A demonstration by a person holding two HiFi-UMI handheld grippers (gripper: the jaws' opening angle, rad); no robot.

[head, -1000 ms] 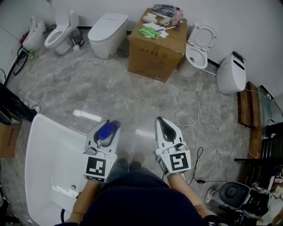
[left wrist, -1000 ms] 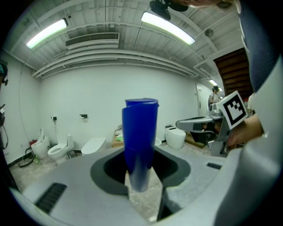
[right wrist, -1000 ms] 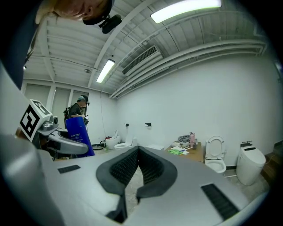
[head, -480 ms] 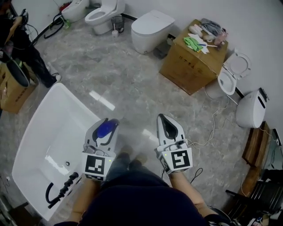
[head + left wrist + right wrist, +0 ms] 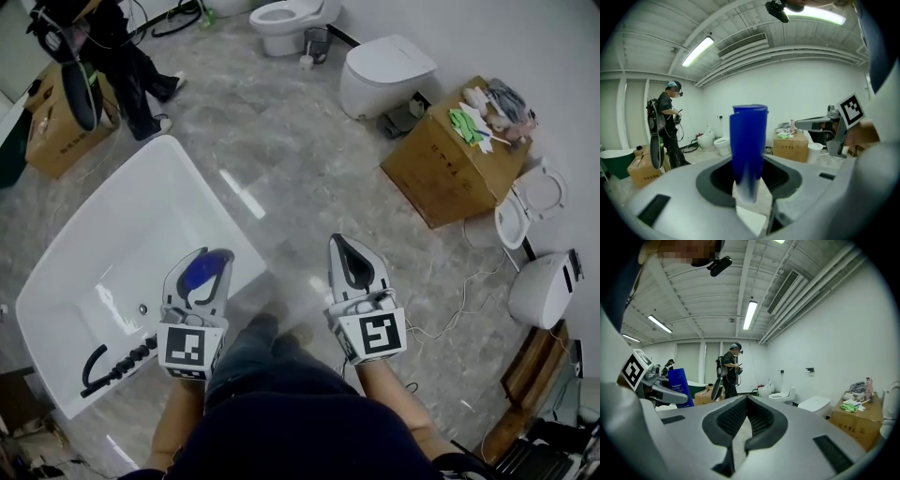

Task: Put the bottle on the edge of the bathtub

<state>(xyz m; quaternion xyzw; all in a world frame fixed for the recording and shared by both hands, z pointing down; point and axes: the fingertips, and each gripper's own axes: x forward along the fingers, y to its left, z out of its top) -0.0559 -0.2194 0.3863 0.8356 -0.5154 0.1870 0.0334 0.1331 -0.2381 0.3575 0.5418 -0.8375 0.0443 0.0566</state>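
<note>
A blue bottle [image 5: 205,272] stands upright between the jaws of my left gripper [image 5: 199,281], which is shut on it; in the left gripper view the blue bottle [image 5: 748,145] fills the middle, with my left gripper [image 5: 750,187] closed round its lower part. This gripper hovers over the near right rim of the white bathtub [image 5: 141,187]. My right gripper [image 5: 356,267] is held beside it over the marble floor, its jaws together and nothing between them. From the right gripper view the bottle [image 5: 678,386] appears at the left, and my right gripper [image 5: 746,425] is shut.
A black hose and faucet [image 5: 112,361] lie in the tub's near end. A person [image 5: 112,47] stands by a cardboard box [image 5: 56,122] at the far left. Toilets [image 5: 384,70] and a larger box [image 5: 459,159] with items on top line the far wall. Cables trail at the right.
The view has swung left, bringing the whole bathtub into sight. My left gripper with the bottle has shifted left and now hangs over the tub's rim. The right gripper has kept its place.
</note>
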